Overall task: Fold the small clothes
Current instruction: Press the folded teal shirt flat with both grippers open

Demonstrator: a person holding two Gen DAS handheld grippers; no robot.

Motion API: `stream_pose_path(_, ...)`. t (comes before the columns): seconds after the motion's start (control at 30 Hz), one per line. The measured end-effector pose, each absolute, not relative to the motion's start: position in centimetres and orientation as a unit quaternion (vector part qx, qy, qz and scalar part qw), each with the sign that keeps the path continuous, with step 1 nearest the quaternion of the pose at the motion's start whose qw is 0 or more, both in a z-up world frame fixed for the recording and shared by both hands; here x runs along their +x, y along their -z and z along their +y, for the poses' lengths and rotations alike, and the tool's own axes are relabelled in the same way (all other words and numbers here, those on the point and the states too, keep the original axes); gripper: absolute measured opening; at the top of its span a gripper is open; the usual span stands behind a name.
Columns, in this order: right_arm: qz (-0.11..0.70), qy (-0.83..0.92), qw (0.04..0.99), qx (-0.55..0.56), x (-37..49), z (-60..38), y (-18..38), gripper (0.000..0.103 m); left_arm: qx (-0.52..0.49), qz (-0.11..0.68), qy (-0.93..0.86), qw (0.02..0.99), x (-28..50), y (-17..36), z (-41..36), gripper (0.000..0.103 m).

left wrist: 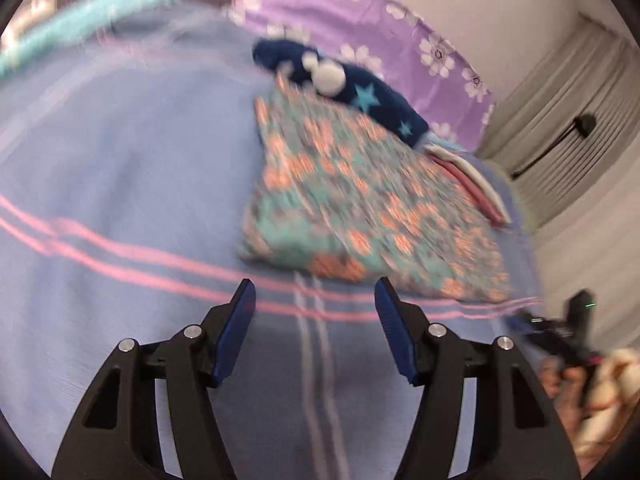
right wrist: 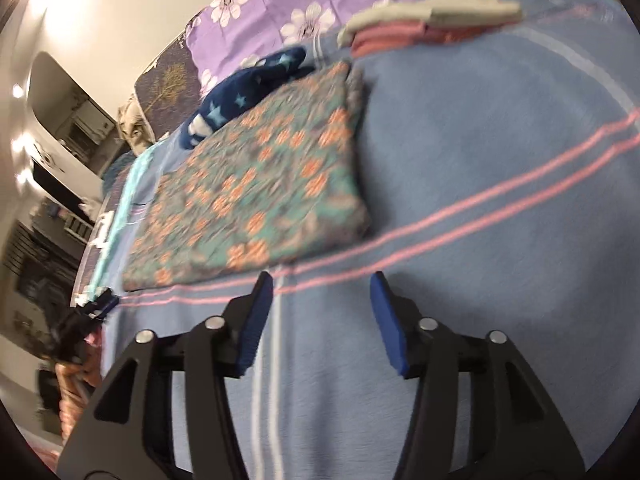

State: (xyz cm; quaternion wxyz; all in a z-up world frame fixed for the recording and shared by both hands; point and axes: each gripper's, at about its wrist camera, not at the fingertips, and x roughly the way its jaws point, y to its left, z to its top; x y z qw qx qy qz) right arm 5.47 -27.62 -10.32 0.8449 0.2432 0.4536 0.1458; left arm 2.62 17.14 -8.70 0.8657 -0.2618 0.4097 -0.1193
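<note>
Both tools released, left tool (left wrist: 314, 320), right tool (right wrist: 322, 312), empty above blue sheet (left wrist: 120, 180), folded floral garment (left wrist: 360, 208) beyond.

A bed (left wrist: 120, 168) carries everything, spread with a blue sheet (right wrist: 480, 152) crossed by paired pink and pale stripes. Directly on the sheet lies a folded teal garment with orange flowers (left wrist: 352, 200). Just beyond it rest a navy star-patterned piece (left wrist: 372, 96) and a folded pink-and-white stack (right wrist: 424, 20). A purple floral cover (left wrist: 360, 12) lies farther back.
</note>
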Motion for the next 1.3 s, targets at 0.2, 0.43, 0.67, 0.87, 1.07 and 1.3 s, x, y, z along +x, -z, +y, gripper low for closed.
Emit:
stream_pose_path(0.2, 0.416, -0.139, 0.824, 0.359, 8.9, -28.1, 11.7, 0.072, -0.337, 0.367, 0.112, 0.86, 5.8, 9.6, 17.3, 0.07)
stream_pose_path(0.43, 0.405, -0.105, 0.83, 0.369, 9.1, -28.6, 9.3, 0.01, -0.363, 0.357, 0.11, 0.854, 7.0, 8.7, 17.6, 0.003)
stream_pose_path(0.67, 0.418, -0.146, 0.84, 0.315, 3.6, -28.1, 6.2, 0.01, -0.271, 0.344, 0.119, 0.891, 0.7, 3.2, 17.1, 0.003)
stream_pose_path(0.87, 0.481, -0.12, 0.816, 0.297, -1.6, -28.6, 11.0, 0.016, -0.178, 0.442, -0.015, 0.879, -4.3, 7.5, 16.9, 0.021)
stream_pose_path(1.07, 0.426, -0.111, 0.86, 0.257, -1.4, -30.1, 8.0, 0.016, -0.039, 0.362, -0.02, 0.931, -5.0, 0.6, 9.4, 0.041)
stream_pose_path(1.3, 0.417, -0.112, 0.852, 0.298, -1.2, -32.0, 9.5, 0.013, 0.02, 0.407, 0.239, 0.881, -1.5, 1.9, -7.6, 0.047)
